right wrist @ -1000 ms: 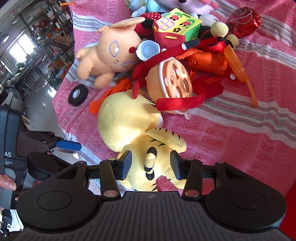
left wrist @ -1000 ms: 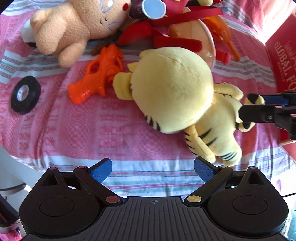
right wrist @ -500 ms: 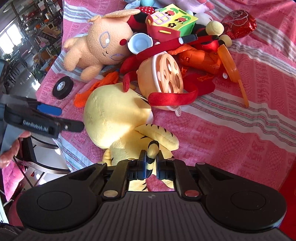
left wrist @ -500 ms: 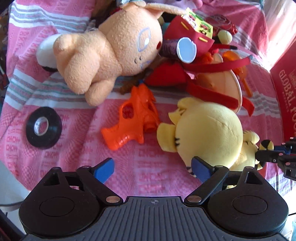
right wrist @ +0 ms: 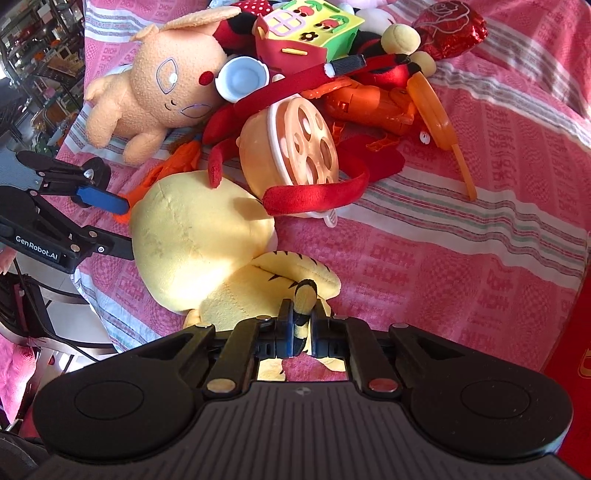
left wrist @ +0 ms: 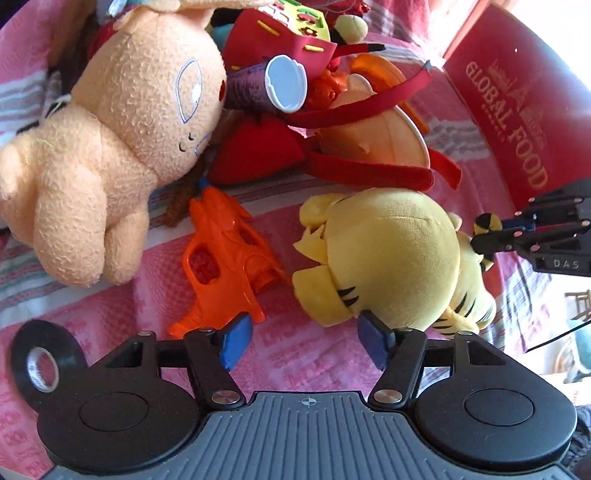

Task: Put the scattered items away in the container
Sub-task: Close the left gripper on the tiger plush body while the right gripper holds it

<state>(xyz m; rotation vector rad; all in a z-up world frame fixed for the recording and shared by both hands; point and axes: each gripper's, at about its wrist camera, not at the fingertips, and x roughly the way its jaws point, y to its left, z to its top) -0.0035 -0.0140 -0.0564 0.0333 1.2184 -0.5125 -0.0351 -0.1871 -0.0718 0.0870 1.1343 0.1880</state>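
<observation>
— What lies along the pink striped cloth, starting from its left edge?

— A black tape roll near that edge, then a peach plush bear on its side. Just right of the bear an orange toy gun lies flat on the cloth.

— And the left tool?

— Its blue pads have just been closing but stand apart, with nothing pressed between them — the left pad sits over the gun's grip, the right pad beside the head of the yellow tiger plush.

— Where is the tiger?

— Mid-cloth, face down, touching the toy pile behind it: a peach plastic basket wrapped in red plush straps, and a red and green foam cube.

— The right tool?

— Clamped narrow on the tiger's striped tail, which sticks up between the pads.

— Further right?

— A red box printed "GLOBAL FOOD" at the cloth's right edge.
</observation>
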